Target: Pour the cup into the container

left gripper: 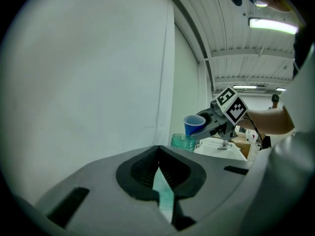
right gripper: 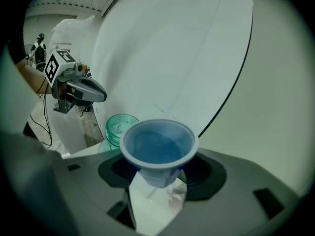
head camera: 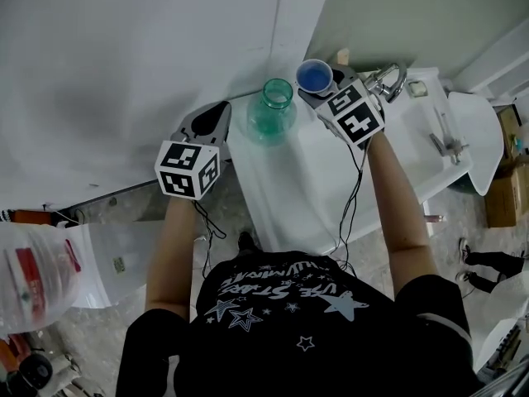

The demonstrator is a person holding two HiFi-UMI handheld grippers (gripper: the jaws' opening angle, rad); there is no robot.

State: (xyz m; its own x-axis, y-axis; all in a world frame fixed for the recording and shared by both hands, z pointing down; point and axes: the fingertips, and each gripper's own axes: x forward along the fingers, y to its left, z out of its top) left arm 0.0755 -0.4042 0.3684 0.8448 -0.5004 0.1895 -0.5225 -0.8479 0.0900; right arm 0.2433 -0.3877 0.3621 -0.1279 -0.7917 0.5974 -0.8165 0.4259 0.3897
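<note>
A: Where was the cup (head camera: 314,76) at that moment?

B: In the right gripper (right gripper: 156,181). Its two jaws were clamped on the cup's lower wall, and the cup was upright, mouth up, held clear of the white counter (head camera: 314,180). In the head view it sat at about one o'clock from the container (head camera: 271,110), just beside the neck rather than over it.

A: Was there anything in the cup?

B: The inside looked blue like the cup itself, with what seemed a level surface part way down. I could not tell more than that.

A: And the container?

B: It was green see-through glass with a round belly and an open mouth. It stood upright at the counter's far left corner, close to the white wall (head camera: 124,56). In the right gripper view its rim showed at ten o'clock from the cup, lower than the cup's rim.

A: What was the left gripper (head camera: 213,121) doing?

B: It was at about eight o'clock from the container in the head view, near it but not touching. Its jaws were together at the tips, with nothing between them.

A: Anything else on the counter?

B: A metal tap (head camera: 387,81) stood at three o'clock from the cup, just past the right gripper's marker cube.
</note>
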